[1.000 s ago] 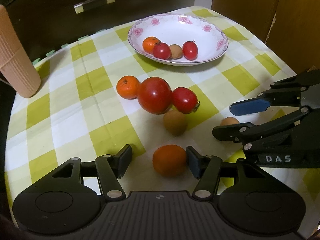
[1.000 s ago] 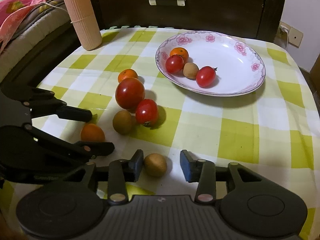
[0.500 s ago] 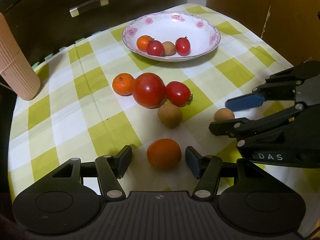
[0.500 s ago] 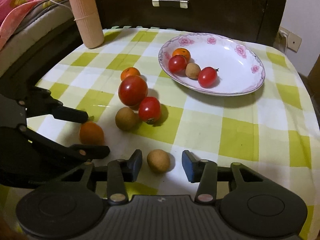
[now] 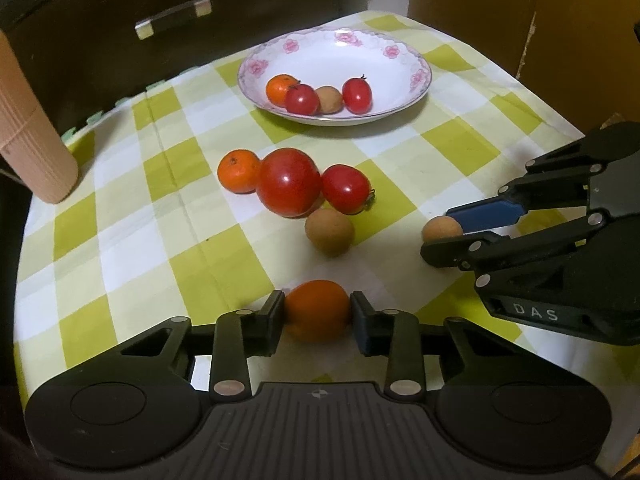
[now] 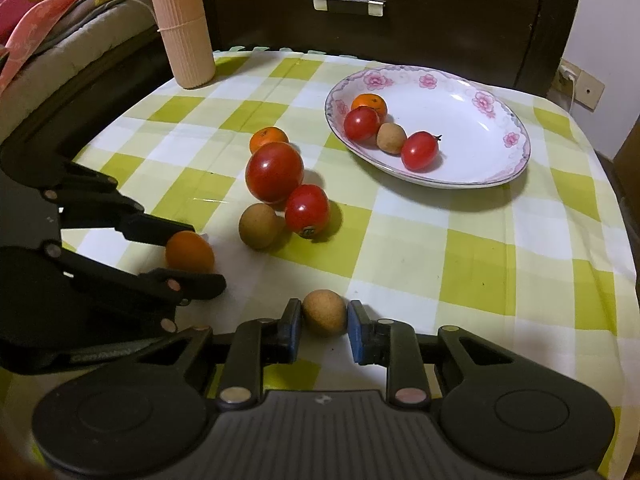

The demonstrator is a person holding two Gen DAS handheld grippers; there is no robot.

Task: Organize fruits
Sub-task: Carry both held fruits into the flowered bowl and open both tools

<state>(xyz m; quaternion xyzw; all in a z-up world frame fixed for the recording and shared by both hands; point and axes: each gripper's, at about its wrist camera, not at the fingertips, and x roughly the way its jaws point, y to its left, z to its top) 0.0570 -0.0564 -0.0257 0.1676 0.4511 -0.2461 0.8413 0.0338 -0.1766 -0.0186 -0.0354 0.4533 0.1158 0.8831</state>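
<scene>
My left gripper (image 5: 318, 314) has its jaws closing, and both pads press on an orange fruit (image 5: 316, 304) that rests on the checked cloth. My right gripper (image 6: 324, 320) is shut on a small brown fruit (image 6: 324, 312), also down on the cloth. Each gripper shows at the edge of the other's view. Beyond them a mandarin (image 5: 239, 171), a large tomato (image 5: 288, 182), a small tomato (image 5: 346, 189) and a brown fruit (image 5: 329, 231) lie bunched together. The flowered plate (image 5: 416, 80) at the back holds a mandarin, two small tomatoes and a brown fruit.
A tall pink ribbed cylinder (image 6: 182, 24) stands at the table's back left corner. A dark drawer cabinet (image 6: 440, 20) rises behind the table, and bedding (image 6: 48, 20) lies to its left. The cloth drops off at the right edge (image 6: 624, 240).
Both grippers have closed: the left onto the orange fruit, the right onto the small brown fruit. Neither fruit has left the cloth.
</scene>
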